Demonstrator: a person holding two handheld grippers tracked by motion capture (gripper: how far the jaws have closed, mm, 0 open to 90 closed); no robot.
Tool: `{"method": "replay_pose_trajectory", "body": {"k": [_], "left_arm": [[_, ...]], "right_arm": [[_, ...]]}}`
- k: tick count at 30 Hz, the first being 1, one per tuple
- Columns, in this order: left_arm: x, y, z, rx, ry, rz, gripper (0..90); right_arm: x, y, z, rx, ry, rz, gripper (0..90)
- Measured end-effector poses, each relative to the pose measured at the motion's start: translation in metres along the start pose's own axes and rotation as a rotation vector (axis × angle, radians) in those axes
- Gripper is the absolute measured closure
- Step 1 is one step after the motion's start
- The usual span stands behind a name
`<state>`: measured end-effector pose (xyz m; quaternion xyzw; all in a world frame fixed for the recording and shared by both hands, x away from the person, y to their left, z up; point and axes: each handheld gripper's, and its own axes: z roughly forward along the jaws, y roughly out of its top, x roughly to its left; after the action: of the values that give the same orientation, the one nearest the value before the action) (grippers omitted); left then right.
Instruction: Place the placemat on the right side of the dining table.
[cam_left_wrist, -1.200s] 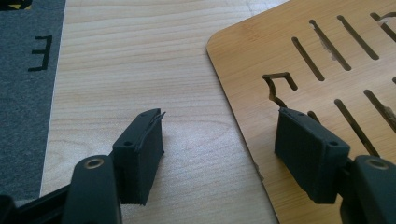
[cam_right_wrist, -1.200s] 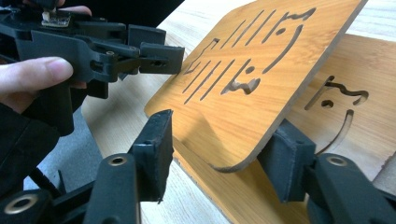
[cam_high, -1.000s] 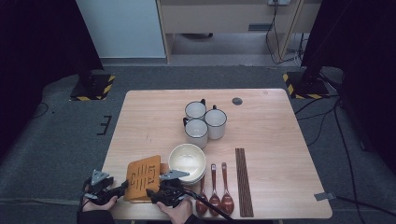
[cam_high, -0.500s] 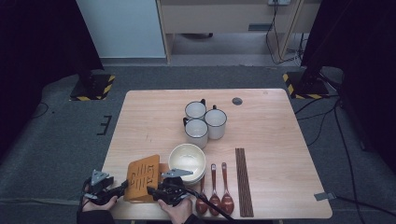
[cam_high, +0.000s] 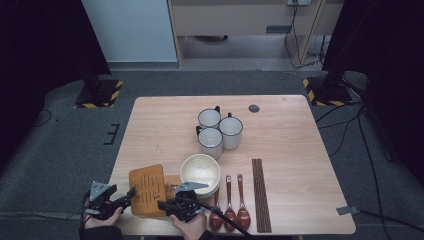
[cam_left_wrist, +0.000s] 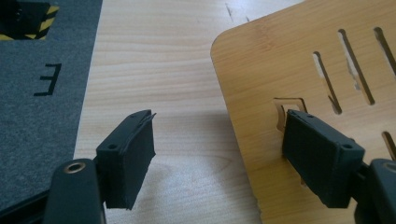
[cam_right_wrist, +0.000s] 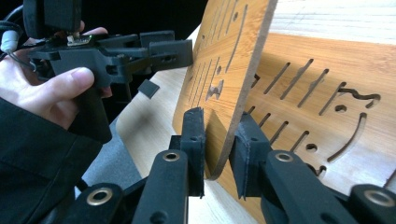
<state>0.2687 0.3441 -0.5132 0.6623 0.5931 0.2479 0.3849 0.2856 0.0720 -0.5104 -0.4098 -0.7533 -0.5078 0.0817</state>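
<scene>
The right gripper is closing its jaws on the lower edge of a thin brown bamboo board with cut slots. The black pads stand on both faces of this board, just beside it or already touching; I cannot tell if they press. A second slotted bamboo board lies flat on the light wooden bench under it, and the first board leans up from it at a slant.

The left gripper is released, and its jaws have just been opening further. One jaw is over the bare bench, and the other rests over the corner of the bamboo board, so the edge of the board lies between them.

In the high view both boards are at the near left part of the bench, just beside a cream round bowl. Three brown wooden spoons and dark chopsticks lie to the right of the bowl. Three white mugs stand further back.
</scene>
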Motion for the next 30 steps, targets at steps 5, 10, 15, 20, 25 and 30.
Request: {"method": "replay_pose_trajectory", "body": {"k": [5, 10, 15, 20, 25, 30], "left_arm": [[0.001, 0.002, -0.003, -0.035, -0.002, -0.003, 22.8], [0.001, 0.002, -0.004, -0.05, -0.005, -0.012, 22.2], [0.002, 0.003, -0.007, -0.077, -0.01, -0.013, 21.6], [0.002, 0.003, -0.009, -0.094, -0.009, -0.018, 21.8], [0.002, 0.003, -0.009, -0.097, -0.007, -0.014, 22.2], [0.002, 0.004, -0.011, -0.114, -0.006, -0.017, 22.3]], "right_arm": [[0.001, -0.001, -0.002, 0.004, 0.024, 0.006, 79.8], [0.001, -0.002, -0.002, 0.007, 0.042, 0.014, 81.7], [0.002, -0.002, -0.003, 0.011, 0.067, 0.028, 84.8], [0.004, -0.003, -0.002, 0.009, 0.083, 0.041, 86.9], [0.004, -0.003, -0.002, 0.003, 0.085, 0.042, 87.1], [0.005, -0.003, -0.002, -0.013, 0.086, 0.044, 87.3]]}}
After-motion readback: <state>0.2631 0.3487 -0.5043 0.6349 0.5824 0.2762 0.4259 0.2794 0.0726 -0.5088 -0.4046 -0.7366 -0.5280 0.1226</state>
